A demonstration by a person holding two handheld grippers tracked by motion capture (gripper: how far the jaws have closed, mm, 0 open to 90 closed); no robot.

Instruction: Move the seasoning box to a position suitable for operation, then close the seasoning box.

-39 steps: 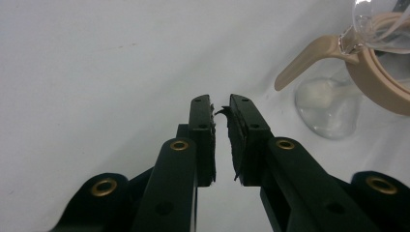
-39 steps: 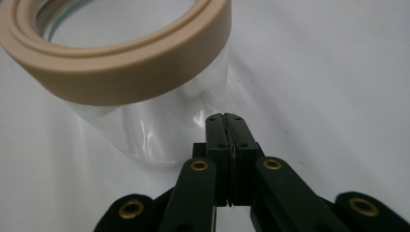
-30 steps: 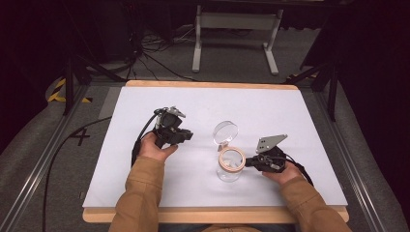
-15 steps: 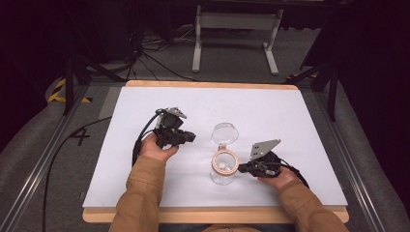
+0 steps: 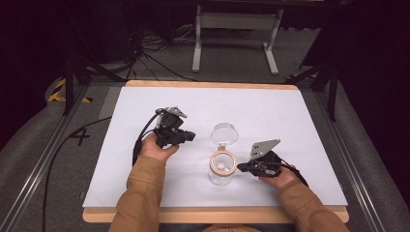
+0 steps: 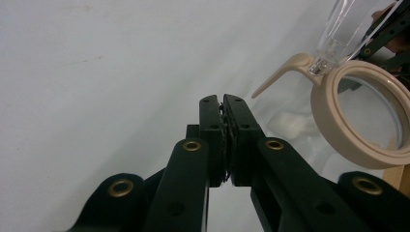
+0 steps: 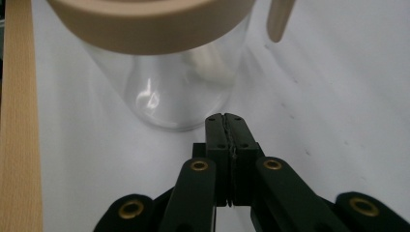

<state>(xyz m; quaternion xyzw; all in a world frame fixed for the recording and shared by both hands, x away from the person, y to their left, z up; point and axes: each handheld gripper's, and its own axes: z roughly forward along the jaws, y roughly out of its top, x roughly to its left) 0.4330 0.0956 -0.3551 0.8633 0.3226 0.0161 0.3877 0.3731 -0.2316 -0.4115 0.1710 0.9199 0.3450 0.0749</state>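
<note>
clear jar [image 5: 220,170] upright, lid [image 5: 225,132] flipped open

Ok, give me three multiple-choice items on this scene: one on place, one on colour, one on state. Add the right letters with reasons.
1. Where does the jar stand?
A. between the two tongs
B. on the floor
C. at the table's far edge

2. What colour is the jar's rim?
A. blue
B. beige
C. black

3. How is the jar's lid?
A. swung open
C. shut on the rim
B. lying apart on the table

Answers: 1 A, the high view shows the jar on the white table with the left tongs on one side and the right tongs on the other. 2 B, both gripper views show a beige ring round the mouth. 3 A, the clear lid stands back from the rim, joined at its hinge, and the mouth is open.
</note>
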